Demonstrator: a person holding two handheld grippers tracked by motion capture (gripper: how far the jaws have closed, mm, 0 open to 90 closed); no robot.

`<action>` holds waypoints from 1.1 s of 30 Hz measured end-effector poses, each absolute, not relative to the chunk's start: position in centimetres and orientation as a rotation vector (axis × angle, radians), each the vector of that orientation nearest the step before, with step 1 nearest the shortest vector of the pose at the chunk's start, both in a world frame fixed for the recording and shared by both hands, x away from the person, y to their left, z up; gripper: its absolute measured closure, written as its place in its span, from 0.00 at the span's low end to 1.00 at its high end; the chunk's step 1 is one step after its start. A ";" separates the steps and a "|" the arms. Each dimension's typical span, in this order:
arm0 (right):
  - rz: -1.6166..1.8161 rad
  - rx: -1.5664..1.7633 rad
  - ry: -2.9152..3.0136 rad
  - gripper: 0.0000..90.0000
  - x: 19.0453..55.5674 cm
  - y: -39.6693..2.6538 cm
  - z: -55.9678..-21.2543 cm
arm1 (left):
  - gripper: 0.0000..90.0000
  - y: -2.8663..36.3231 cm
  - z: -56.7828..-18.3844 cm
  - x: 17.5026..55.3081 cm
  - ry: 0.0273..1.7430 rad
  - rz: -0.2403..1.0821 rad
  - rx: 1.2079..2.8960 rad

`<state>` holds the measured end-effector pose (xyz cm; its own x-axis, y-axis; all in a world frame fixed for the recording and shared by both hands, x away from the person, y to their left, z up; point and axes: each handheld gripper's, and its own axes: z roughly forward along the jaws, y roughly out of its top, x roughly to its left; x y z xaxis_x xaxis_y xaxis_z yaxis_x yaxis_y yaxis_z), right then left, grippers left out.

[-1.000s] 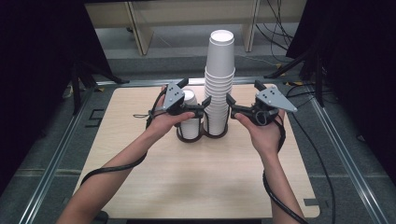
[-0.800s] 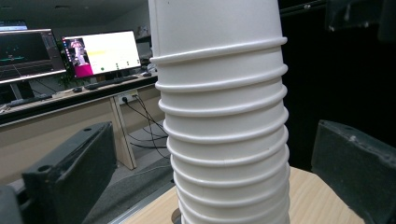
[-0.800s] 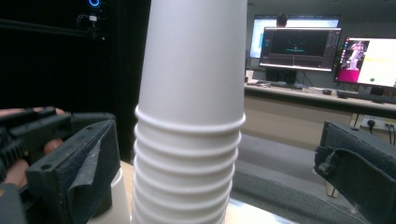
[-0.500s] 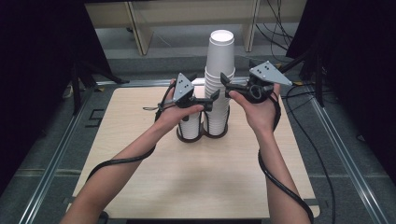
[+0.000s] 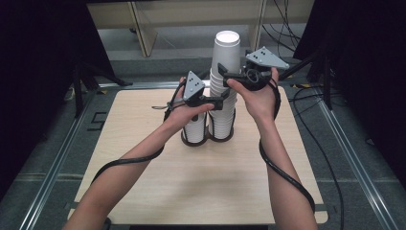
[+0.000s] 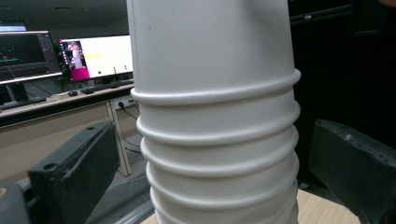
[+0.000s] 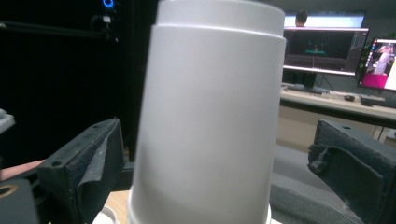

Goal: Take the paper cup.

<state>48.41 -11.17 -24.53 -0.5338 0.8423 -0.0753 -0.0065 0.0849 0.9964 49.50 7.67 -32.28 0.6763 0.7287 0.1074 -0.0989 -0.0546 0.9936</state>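
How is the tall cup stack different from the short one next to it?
The tall cup stack rises well above both hands, with many nested rims; the short cup stack is low, partly hidden under the left hand. The left claw straddles the tall stack's rims, the short one stands ungripped. Both are white, upside down, in dark ring holders.

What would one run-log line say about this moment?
left gripper: closing round tall white paper cup stack, untouched | right gripper: closing round top cup, untouched

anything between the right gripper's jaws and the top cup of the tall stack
Nothing visible. The top cup sits between the right gripper's open jaws, a clear gap on each side.
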 end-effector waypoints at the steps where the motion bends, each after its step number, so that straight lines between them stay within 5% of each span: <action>1: 1.546 0.848 1.676 0.04 48.9 -11.0 -24.4 | 0.03 7.5 -32.1 49.6 0.556 0.725 1.477; 33: 1.630 0.816 1.678 0.21 50.3 -10.5 -23.7 | 0.08 6.8 -31.7 50.0 0.549 0.719 1.483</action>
<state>50.27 -10.51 -23.67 -0.5934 0.8043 -0.0300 -0.0068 0.0322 0.9995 49.98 6.77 -31.69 0.6842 0.7224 0.1000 -0.0935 -0.0491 0.9944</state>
